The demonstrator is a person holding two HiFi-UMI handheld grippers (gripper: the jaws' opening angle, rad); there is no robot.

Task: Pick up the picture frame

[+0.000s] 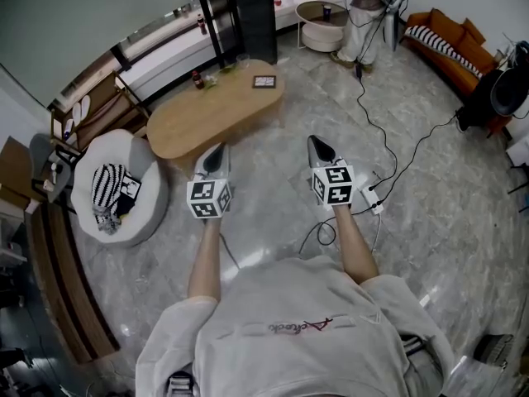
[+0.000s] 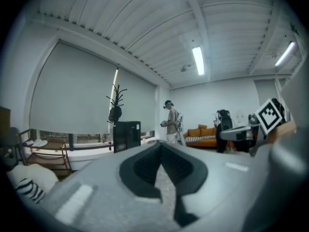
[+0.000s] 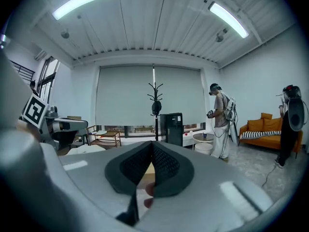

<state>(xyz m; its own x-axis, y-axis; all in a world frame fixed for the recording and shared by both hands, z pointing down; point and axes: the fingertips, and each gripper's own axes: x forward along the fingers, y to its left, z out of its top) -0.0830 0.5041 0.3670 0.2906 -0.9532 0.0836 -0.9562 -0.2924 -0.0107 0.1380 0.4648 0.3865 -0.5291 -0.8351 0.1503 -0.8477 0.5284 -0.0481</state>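
Both grippers are hovering side by side over the marble floor, in front of the person's chest, each arm reaching forward. The left gripper point(image 1: 216, 155) is pointing toward the near edge of the oval wooden coffee table point(image 1: 186, 131). In its own view its jaws are pressing together at the tips, with nothing between them. The right gripper point(image 1: 319, 149) is hanging over bare floor to the right of the table. Its jaws are likewise meeting at the tips and gripping nothing, with only a sliver of tan and some reddish blur peeking through the slit behind them. The picture frame point(image 1: 264, 82) is lying flat near the far right end of the coffee table, well apart from both grippers and untouched. A small dark bottle point(image 1: 197, 79) is standing at the far edge of the table, left of the frame. Left of the table, a striped cloth point(image 1: 106, 187) is lying heaped in a white round seat point(image 1: 145, 215). A black cabinet point(image 1: 250, 15) is standing beyond the table by the window ledge. Another person point(image 1: 364, 13) is standing farther back beside a round side table point(image 1: 318, 25), and an orange sofa point(image 1: 450, 44) is sitting off to the right. A black cable point(image 1: 388, 151) is snaking across the floor toward a white power strip point(image 1: 374, 203) just right of the right gripper.
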